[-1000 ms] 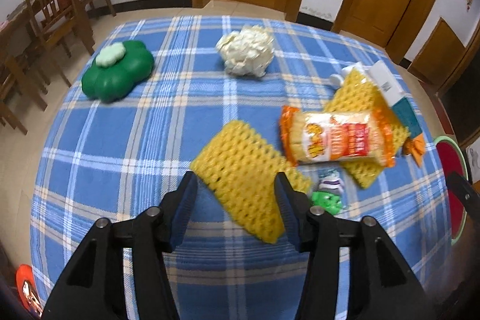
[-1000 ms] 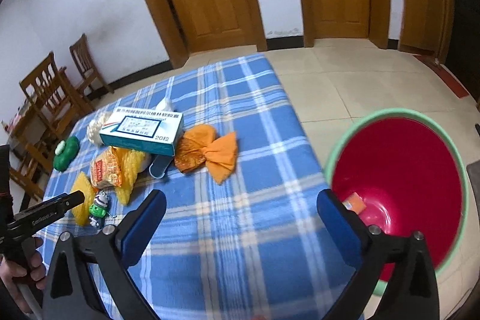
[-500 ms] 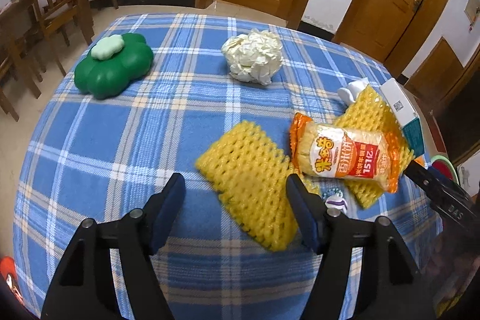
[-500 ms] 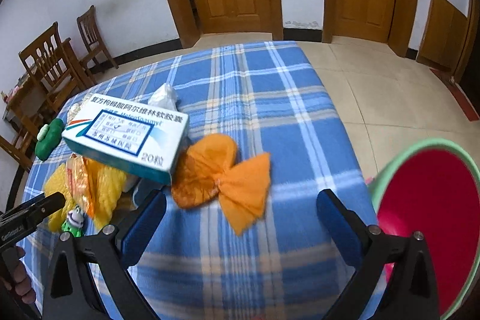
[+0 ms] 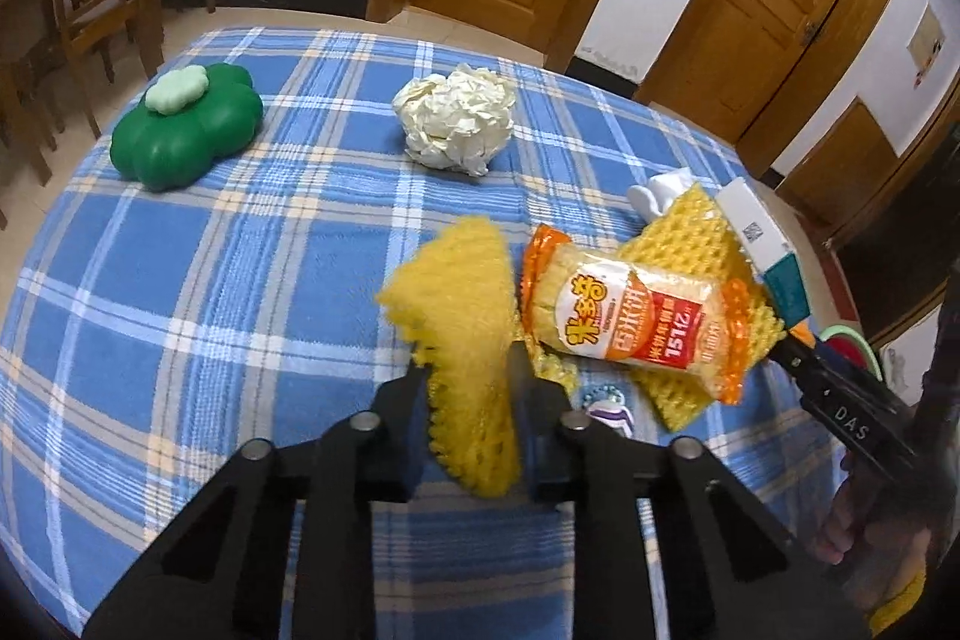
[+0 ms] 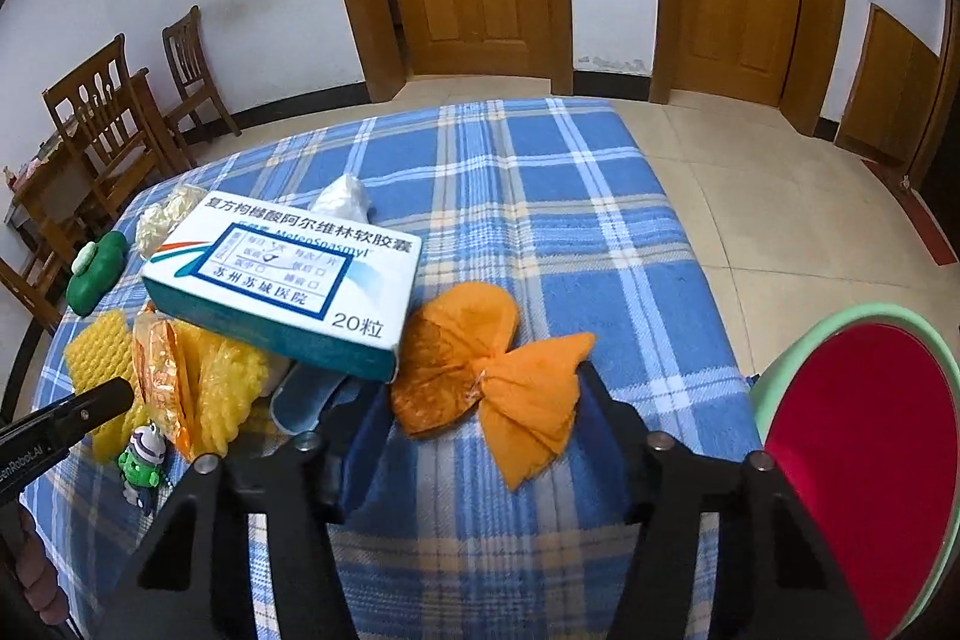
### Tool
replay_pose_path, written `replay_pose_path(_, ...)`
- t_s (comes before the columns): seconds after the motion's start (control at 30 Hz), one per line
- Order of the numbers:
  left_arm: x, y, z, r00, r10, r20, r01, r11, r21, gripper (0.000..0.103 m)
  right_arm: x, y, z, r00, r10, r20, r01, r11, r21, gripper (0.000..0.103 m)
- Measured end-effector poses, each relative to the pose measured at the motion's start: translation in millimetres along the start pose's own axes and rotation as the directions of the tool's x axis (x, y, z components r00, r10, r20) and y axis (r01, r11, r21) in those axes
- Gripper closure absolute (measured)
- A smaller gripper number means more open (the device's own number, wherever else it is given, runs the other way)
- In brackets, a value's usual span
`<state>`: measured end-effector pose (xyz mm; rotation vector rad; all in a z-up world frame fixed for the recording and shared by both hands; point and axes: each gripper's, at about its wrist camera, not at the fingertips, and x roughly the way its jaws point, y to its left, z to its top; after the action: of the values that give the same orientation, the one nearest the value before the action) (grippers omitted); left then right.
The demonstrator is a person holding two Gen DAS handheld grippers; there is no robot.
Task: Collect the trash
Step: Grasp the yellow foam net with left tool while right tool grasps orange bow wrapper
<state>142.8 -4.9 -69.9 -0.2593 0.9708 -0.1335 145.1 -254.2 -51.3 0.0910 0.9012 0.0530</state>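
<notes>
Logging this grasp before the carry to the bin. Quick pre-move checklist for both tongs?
1. Left tongs shut on the yellow foam net: ok, net pinched and folded up off the cloth.
2. Net free of the snack bag: cannot tell, their edges meet in the left wrist view.
3. Right tongs open: ok, jaws apart.
4. Orange wrapper lined up between the right jaws: ok, nothing gripped yet.
5. Medicine box clear of the right tongs: not ok, its corner sits close by the left jaw.
6. Red bin reachable: ok, mouth open to the right of the table.
</notes>
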Motion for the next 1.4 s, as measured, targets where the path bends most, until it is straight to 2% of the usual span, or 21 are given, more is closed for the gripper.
replay_pose_path(0.07,-2.2,2.3,-2.2,1.0,-0.021,0.0,0.021,1.0,-0.017,0.09,-2.3,-0.2,-2.0,1.0,0.006,-0.001,-0.006,1.0,0.002,0.055)
replay_pose_path(0.2,-7.9,5.1,-7.6,0.999,-0.035,0.003,0.036,0.999,-0.023,0.091,-7.7,0.5,-3.4,1.0,0.012,0.006,-0.012,1.0,-0.005,0.072)
replay_pose_path(0.37,-18.9,10.0,-12.8,0.998,-0.055,0.017,0.056,0.998,-0.042,0.091,-12.4,-0.6,-5.4,1.0,0.016,0.011,-0.016,1.0,0.001,0.078)
replay_pose_path(0.67,-42.9,11.1,-16.8,0.997,-0.061,0.055,0.063,0.998,-0.033,0.091,-48.2,-4.7,-18.3,0.998,0.006,0.065,-0.007,1.0,0.019,0.08)
replay_pose_path(0.97,-68.0,0.5,-23.3,0.992,-0.083,0.094,0.083,0.997,0.004,0.091,-101.2,-6.0,-33.6,0.991,0.039,0.13,-0.043,0.999,0.027,0.08)
replay_pose_path(1.4,-98.4,-19.9,-33.3,0.985,-0.107,0.136,0.099,0.993,0.064,0.091,-149.6,-9.4,-52.6,0.98,0.068,0.187,-0.076,0.997,0.035,0.08)
